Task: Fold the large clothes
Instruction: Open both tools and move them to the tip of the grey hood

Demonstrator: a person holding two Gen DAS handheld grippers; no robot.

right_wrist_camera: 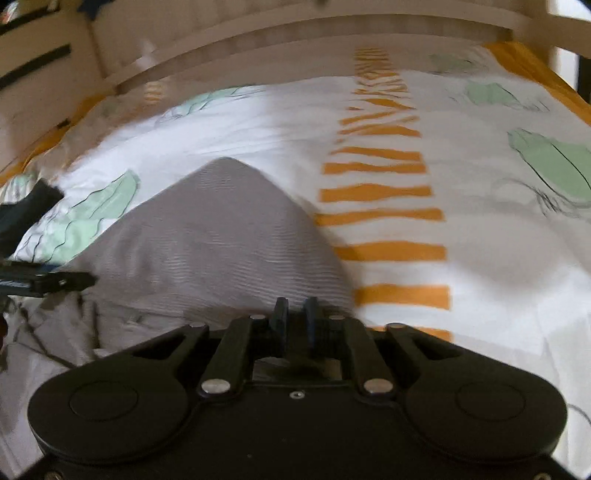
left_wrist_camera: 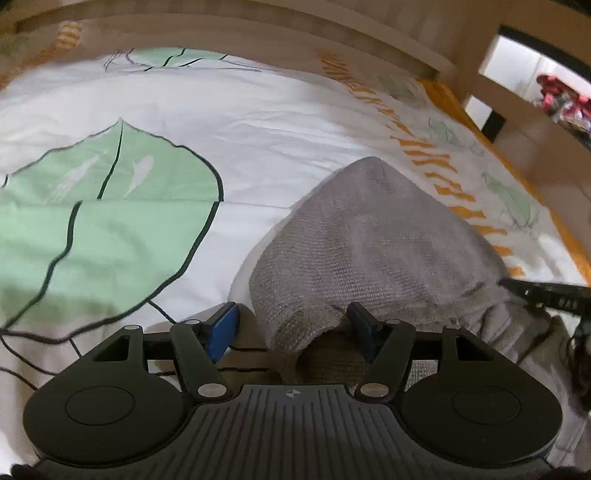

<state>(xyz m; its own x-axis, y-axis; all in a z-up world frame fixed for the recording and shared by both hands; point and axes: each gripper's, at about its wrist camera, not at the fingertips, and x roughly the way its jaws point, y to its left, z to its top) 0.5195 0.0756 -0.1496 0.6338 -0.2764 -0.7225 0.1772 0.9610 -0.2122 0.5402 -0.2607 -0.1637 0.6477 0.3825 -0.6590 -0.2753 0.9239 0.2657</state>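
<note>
A grey knitted garment (left_wrist_camera: 373, 240) lies bunched on the bed, tapering to a point away from me. My left gripper (left_wrist_camera: 291, 325) is open, its blue-padded fingers on either side of a rolled edge of the garment. The garment also shows in the right wrist view (right_wrist_camera: 214, 236). My right gripper (right_wrist_camera: 295, 319) has its fingers close together at the garment's near edge; whether cloth sits between them I cannot tell. Each gripper appears at the edge of the other's view, the right one in the left wrist view (left_wrist_camera: 546, 295) and the left one in the right wrist view (right_wrist_camera: 48, 282).
The bed cover (left_wrist_camera: 258, 122) is white with green leaves and an orange striped band (right_wrist_camera: 384, 192). A pale wooden bed rail (right_wrist_camera: 295, 33) runs along the far side. A gap in the frame with red items (left_wrist_camera: 561, 99) shows at the far right.
</note>
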